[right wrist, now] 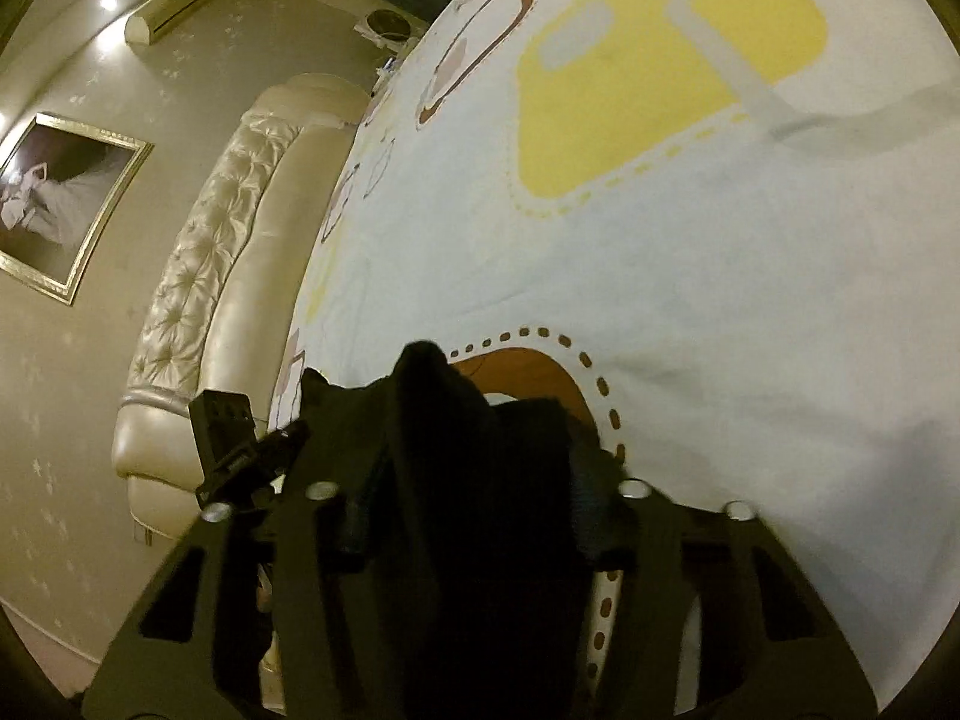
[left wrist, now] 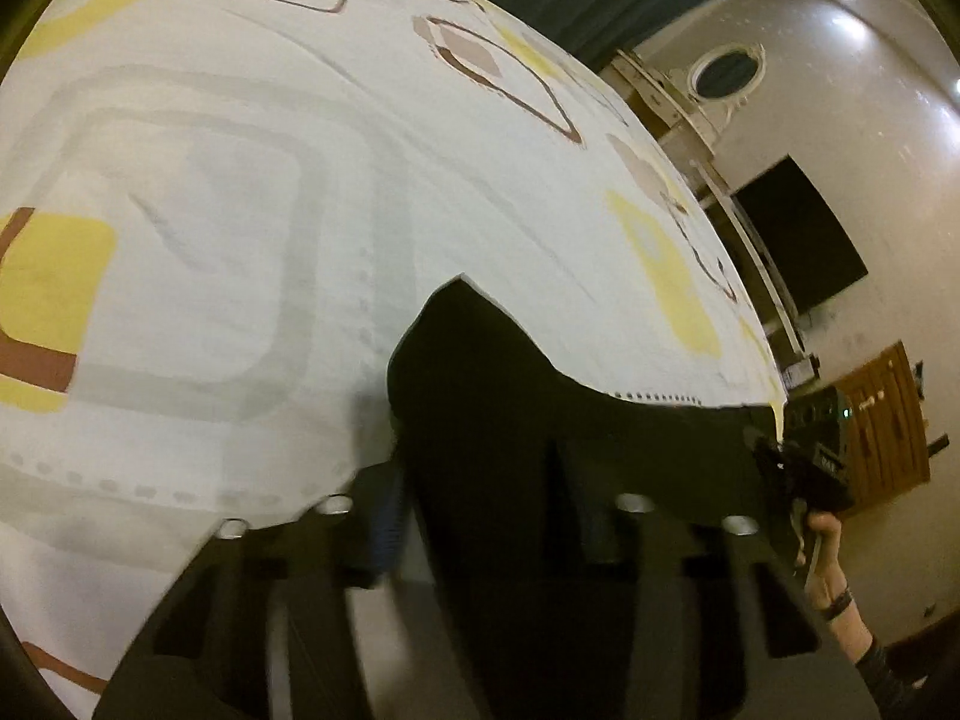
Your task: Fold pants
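The black pants (left wrist: 510, 396) bunch up between the fingers of my left gripper (left wrist: 480, 480), which is shut on the cloth. From there a taut black edge runs right to my right gripper (left wrist: 804, 462), held by a bare hand (left wrist: 831, 546). In the right wrist view a thick fold of the pants (right wrist: 456, 420) stands between the fingers of my right gripper (right wrist: 474, 480), also shut on it. My left gripper (right wrist: 240, 444) shows at the left, level with it. Both hold the cloth just above the patterned bedsheet (left wrist: 240, 240). The rest of the pants hangs hidden below the grippers.
The white bedsheet (right wrist: 720, 300) with yellow and brown shapes covers a wide bed. A cream tufted headboard (right wrist: 198, 276) lines one side below a framed picture (right wrist: 60, 198). A dark screen (left wrist: 798, 234) and a wooden cabinet (left wrist: 888, 420) stand past the other edge.
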The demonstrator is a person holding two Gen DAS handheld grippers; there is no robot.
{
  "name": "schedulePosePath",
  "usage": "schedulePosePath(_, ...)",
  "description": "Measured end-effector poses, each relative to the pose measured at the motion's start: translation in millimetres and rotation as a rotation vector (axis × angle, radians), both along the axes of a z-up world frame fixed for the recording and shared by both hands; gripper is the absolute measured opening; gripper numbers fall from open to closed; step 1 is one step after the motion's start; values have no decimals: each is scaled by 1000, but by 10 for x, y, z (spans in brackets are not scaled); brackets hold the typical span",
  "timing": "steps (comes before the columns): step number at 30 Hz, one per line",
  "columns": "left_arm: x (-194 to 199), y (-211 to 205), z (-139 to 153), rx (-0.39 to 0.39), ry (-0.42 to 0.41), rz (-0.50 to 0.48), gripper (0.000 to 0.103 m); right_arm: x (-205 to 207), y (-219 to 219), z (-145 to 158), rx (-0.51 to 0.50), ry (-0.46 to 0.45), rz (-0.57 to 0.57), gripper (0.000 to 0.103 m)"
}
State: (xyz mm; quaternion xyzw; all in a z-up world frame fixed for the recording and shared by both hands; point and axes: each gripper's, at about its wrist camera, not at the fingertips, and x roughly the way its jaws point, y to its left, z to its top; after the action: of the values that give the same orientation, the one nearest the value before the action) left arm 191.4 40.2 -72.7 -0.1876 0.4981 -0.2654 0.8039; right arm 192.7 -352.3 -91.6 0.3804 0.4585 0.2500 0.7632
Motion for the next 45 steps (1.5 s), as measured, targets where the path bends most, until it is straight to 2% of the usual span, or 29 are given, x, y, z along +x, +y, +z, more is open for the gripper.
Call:
schedulePosePath(4, -73, -155, 171, 119, -88, -16, 28, -37, 24, 106, -18, -35, -25, 33)
schedulePosePath(9, 46, -263, 304, 216, -142, -32, 26, 85, 37, 213, -34, -70, -44, 32)
schedulePosePath(21, 722, -303, 469, 298, -165, 52, 26, 817, 85, 394, -63, -103, -76, 31)
schedulePosePath(24, 853, -326, 435, 329, -167, 67, 26, 987, 102, 376, -70, -90, -80, 31)
schedulePosePath(27, 941, -354, 291, 369, -144, 68, 26, 1096, 87, 229, -79, -45, -87, 31)
schedulePosePath(33, 947, -310, 158, 363, -140, 82, 29, 1121, 16, -35, -20, -2, -112, 32)
schedulePosePath(45, 955, -319, 119, 359, -147, 91, 30, 1098, 4, -109, 21, -6, -126, 32)
